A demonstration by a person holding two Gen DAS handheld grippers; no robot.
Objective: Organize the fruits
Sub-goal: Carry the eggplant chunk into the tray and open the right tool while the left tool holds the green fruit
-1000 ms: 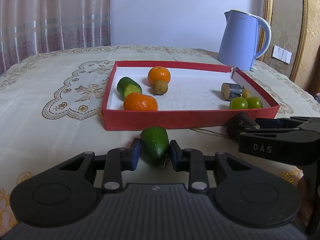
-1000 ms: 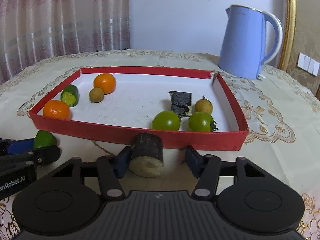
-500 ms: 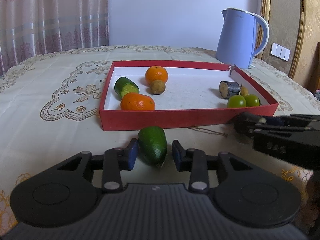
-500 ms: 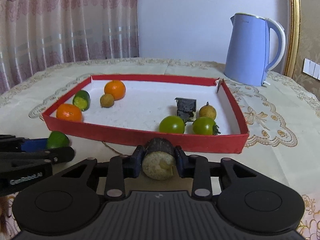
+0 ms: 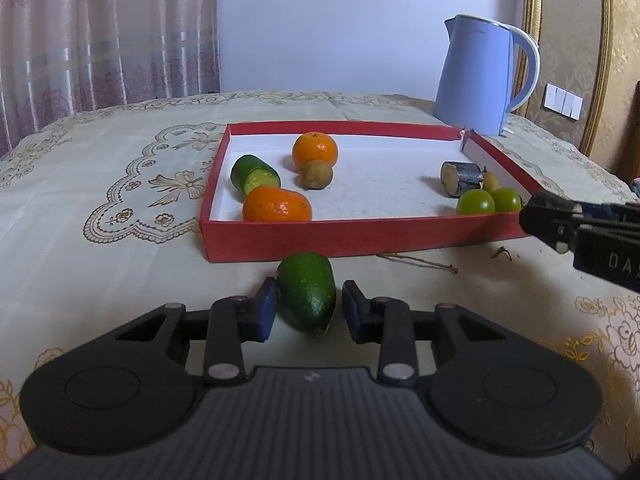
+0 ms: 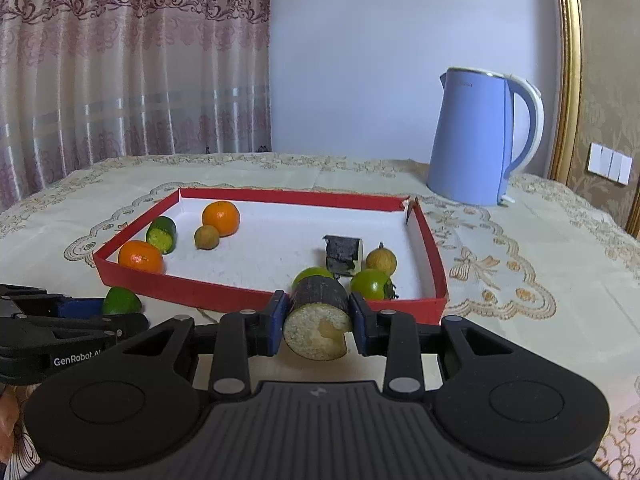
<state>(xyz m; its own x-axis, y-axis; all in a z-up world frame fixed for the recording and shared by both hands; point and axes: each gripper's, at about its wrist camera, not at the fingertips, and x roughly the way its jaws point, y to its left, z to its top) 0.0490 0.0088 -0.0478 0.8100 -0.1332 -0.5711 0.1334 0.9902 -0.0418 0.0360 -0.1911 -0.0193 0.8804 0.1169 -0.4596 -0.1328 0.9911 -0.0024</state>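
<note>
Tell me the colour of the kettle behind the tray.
Light blue kettle, with a paler handle; clearest in the right wrist view.

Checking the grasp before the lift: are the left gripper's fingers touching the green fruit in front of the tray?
Apart. In the left wrist view tablecloth shows between the green fruit and both fingers of the left gripper.

right hand-held gripper [image 6: 316, 326]: was open around the dark cut piece [image 6: 318, 316] a second ago with a gap on its right side, now both pads pinch it. piece was sitting on the bench [image 6: 520, 312], now lifted, hanging in front of the red tray [image 6: 224, 294] wall with its pale cut face toward the camera. left hand-held gripper [image 5: 308, 310]: was tight against the green avocado-shaped fruit [image 5: 307, 297], now spread, with a gap on the right; fruit lies on the bench, left pad just beside it. in the left view the right gripper sits higher and further right.
</note>
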